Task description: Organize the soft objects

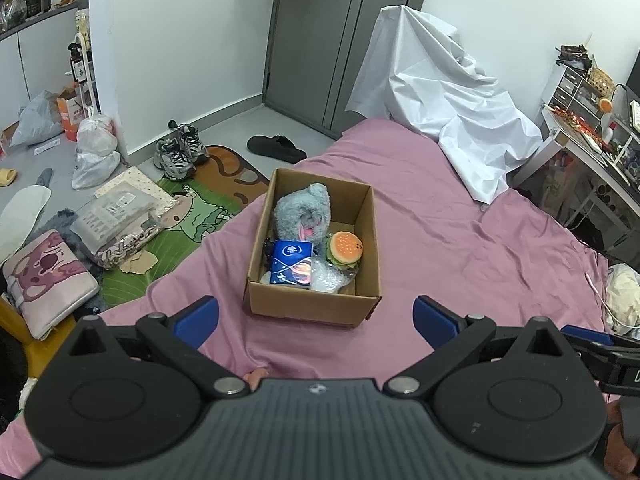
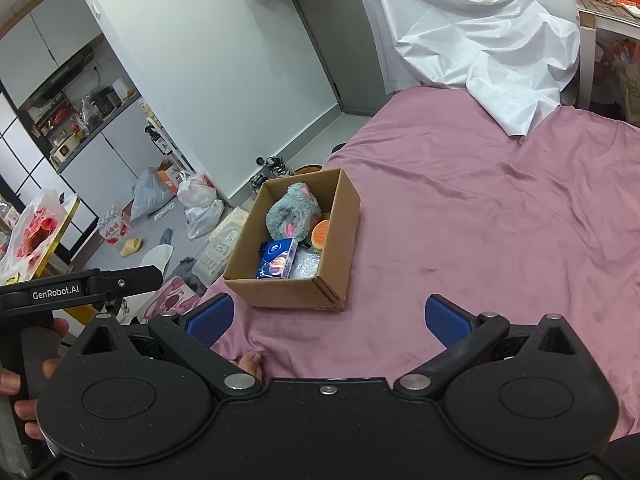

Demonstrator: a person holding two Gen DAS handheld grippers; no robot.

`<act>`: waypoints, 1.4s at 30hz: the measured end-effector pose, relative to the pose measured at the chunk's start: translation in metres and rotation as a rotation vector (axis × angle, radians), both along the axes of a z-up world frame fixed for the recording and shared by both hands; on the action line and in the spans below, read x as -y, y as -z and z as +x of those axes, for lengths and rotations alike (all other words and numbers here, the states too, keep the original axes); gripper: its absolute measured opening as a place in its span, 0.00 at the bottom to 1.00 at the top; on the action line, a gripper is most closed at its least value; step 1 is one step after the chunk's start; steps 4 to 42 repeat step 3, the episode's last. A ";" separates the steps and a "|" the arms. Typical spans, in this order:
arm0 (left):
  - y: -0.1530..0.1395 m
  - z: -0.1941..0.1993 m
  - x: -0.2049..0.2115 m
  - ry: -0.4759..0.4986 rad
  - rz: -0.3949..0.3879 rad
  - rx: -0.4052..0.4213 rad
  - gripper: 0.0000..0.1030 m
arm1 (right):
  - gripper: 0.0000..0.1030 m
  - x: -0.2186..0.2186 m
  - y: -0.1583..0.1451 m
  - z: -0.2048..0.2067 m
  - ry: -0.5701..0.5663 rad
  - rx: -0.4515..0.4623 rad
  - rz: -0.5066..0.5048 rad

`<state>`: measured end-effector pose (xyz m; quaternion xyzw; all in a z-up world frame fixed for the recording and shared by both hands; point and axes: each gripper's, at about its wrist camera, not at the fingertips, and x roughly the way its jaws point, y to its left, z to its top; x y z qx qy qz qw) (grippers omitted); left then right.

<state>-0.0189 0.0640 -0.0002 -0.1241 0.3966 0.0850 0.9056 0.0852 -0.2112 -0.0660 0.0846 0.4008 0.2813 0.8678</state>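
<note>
Box (image 1: 316, 300) sits on the pink bedspread (image 1: 460, 240), ahead of both grippers and apart from them. Inside: grey plush (image 1: 302, 210) at the far end, burger toy (image 1: 345, 249) beside it, blue packet (image 1: 291, 262) and clear bag (image 1: 330, 278) nearest. Left gripper (image 1: 316, 320) spread wide, empty. Right gripper (image 2: 328, 318) likewise spread, empty.

1. pink bedsheet (image 1: 440, 240) under and ahead of claw
2. white sheet (image 1: 440, 92) far ahead, right
3. grey sneakers (image 1: 180, 152) on floor, ahead left
4. black slipper (image 1: 276, 147) by grey door (image 1: 320, 40)
5. green mat (image 1: 188, 216) left
</note>
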 end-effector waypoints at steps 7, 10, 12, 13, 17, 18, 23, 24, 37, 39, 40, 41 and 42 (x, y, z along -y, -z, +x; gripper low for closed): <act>0.001 0.001 0.003 0.016 0.001 -0.004 0.99 | 1.00 0.002 0.001 -0.001 0.004 -0.001 0.008; 0.001 0.001 0.003 0.016 0.001 -0.004 0.99 | 1.00 0.002 0.001 -0.001 0.004 -0.001 0.008; 0.001 0.001 0.003 0.016 0.001 -0.004 0.99 | 1.00 0.002 0.001 -0.001 0.004 -0.001 0.008; 0.001 0.001 0.003 0.016 0.001 -0.004 0.99 | 1.00 0.002 0.001 -0.001 0.004 -0.001 0.008; 0.001 0.001 0.003 0.016 0.001 -0.004 0.99 | 1.00 0.002 0.001 -0.001 0.004 -0.001 0.008; 0.001 0.001 0.003 0.016 0.001 -0.004 0.99 | 1.00 0.002 0.001 -0.001 0.004 -0.001 0.008; 0.001 0.001 0.003 0.016 0.001 -0.004 0.99 | 1.00 0.002 0.001 -0.001 0.004 -0.001 0.008; 0.001 0.001 0.003 0.016 0.001 -0.004 0.99 | 1.00 0.002 0.001 -0.001 0.004 -0.001 0.008; 0.001 0.001 0.003 0.016 0.001 -0.004 0.99 | 1.00 0.002 0.001 -0.001 0.004 -0.001 0.008; 0.001 0.001 0.003 0.016 0.001 -0.004 0.99 | 1.00 0.002 0.001 -0.001 0.004 -0.001 0.008; 0.001 0.001 0.003 0.016 0.001 -0.004 0.99 | 1.00 0.002 0.001 -0.001 0.004 -0.001 0.008; 0.001 0.001 0.003 0.016 0.001 -0.004 0.99 | 1.00 0.002 0.001 -0.001 0.004 -0.001 0.008; 0.001 0.001 0.003 0.016 0.001 -0.004 0.99 | 1.00 0.002 0.001 -0.001 0.004 -0.001 0.008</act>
